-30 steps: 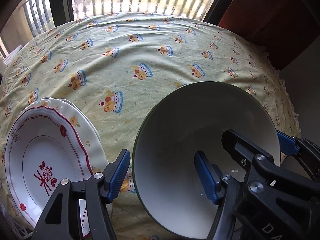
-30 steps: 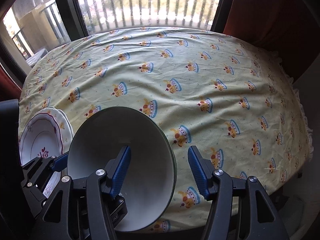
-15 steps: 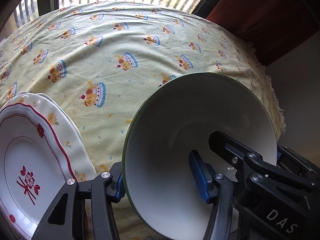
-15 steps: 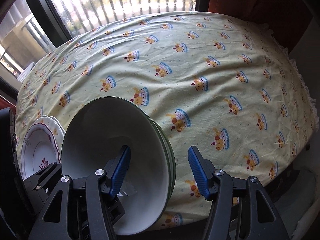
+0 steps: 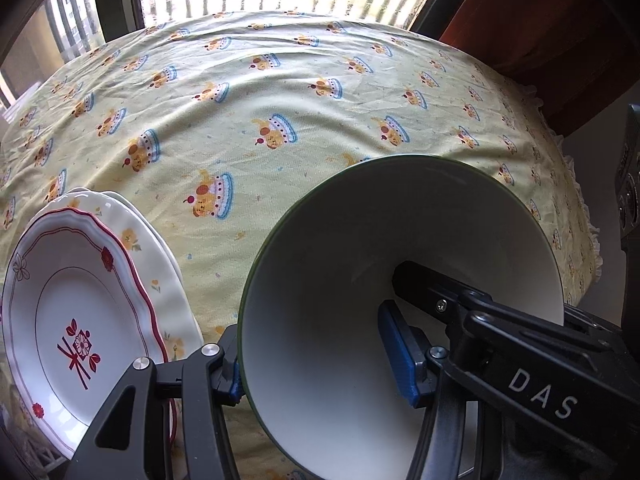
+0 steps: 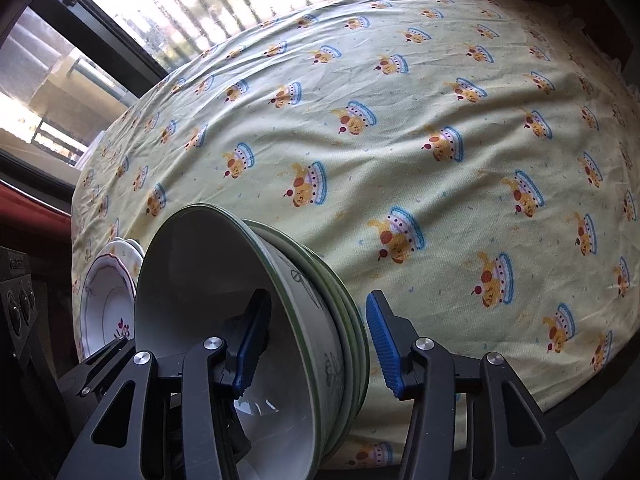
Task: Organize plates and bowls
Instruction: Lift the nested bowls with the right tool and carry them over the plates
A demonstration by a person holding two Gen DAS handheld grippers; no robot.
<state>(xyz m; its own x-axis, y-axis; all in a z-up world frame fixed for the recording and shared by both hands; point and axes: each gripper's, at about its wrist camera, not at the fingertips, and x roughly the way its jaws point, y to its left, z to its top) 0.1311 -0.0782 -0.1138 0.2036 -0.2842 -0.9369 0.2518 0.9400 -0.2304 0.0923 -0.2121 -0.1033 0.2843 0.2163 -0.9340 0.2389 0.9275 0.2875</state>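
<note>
A stack of nested white bowls with green rims (image 5: 360,240) (image 6: 192,272) sits near the table's front edge. My left gripper (image 5: 316,368) straddles the stack's left wall, one blue pad outside and one inside, shut on it. My right gripper (image 6: 316,344) straddles the right wall, and its jaws are closing. Its left pad is inside the top bowl, and a thin gap shows between its right pad (image 6: 382,344) and the rims. In the left wrist view one of its black fingers (image 5: 424,284) reaches into the bowl. A red-trimmed plate (image 5: 80,320) (image 6: 104,304) lies on a floral plate to the left.
The table wears a yellow cloth with cake prints (image 5: 280,80) (image 6: 440,100), bare beyond the dishes. Its frilled edge drops off at the right (image 5: 588,224). A barred window lies behind the table, a red curtain (image 5: 540,20) at the right, and a black device (image 6: 16,300) beside the plates.
The left jaws closed onto the stack's left wall. The right gripper came lower and tilted, and its jaws narrowed around the right wall. The lower bowls' rims now show.
</note>
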